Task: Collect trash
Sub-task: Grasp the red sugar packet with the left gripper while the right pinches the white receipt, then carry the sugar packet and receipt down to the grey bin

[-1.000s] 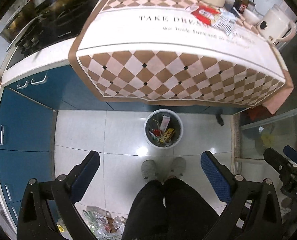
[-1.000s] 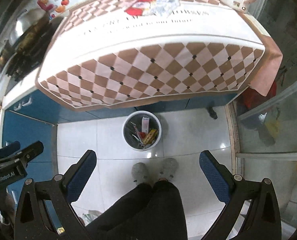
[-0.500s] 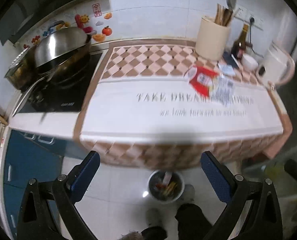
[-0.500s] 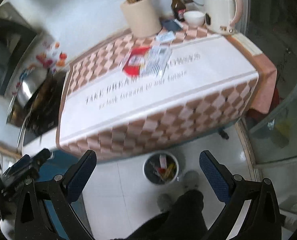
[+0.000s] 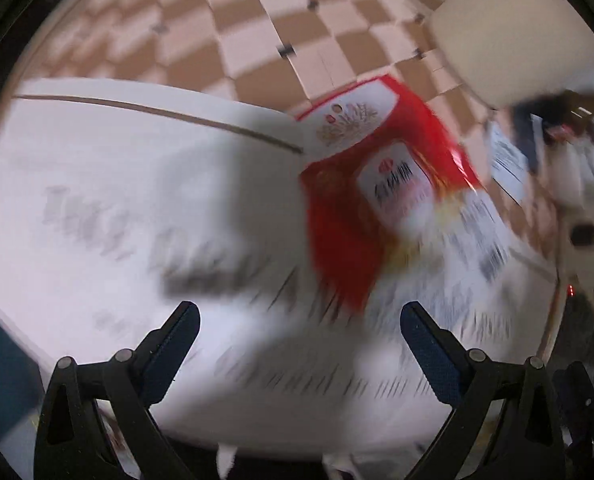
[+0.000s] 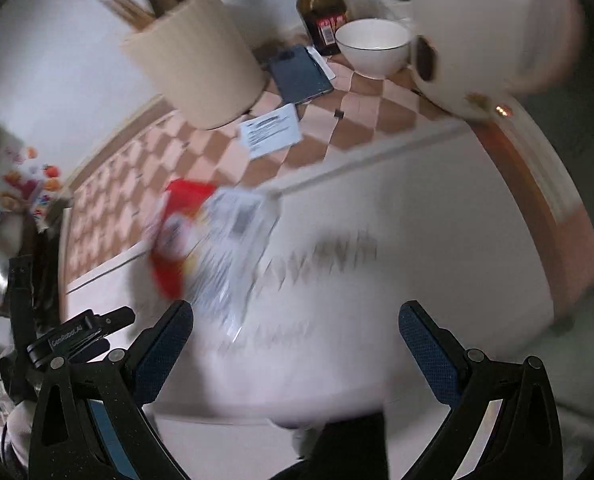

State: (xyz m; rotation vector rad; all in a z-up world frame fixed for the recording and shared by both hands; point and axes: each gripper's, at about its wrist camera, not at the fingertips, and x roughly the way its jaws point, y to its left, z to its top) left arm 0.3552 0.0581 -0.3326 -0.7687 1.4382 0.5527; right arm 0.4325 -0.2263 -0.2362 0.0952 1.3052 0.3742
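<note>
Both pictures are blurry. The left gripper (image 5: 299,326) has its jaws wide open and holds nothing. The right gripper (image 6: 295,326) has its jaws wide open too, with nothing in them. A red wrapper (image 5: 361,216) lies on the tabletop (image 5: 109,168) on the checked cloth, touching a clear printed wrapper (image 6: 237,248). A tan pot (image 6: 197,60), a white bowl (image 6: 375,46) and a kettle (image 6: 481,36) stand at the back

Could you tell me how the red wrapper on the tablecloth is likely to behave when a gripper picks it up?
The red wrapper lies flat like thin film, so it is probably floppy and light, drooping from the pinch. Its glossy surface suggests it may slip between the pads. It overlaps the clear printed wrapper, which might drag along. The left gripper is open.
</note>
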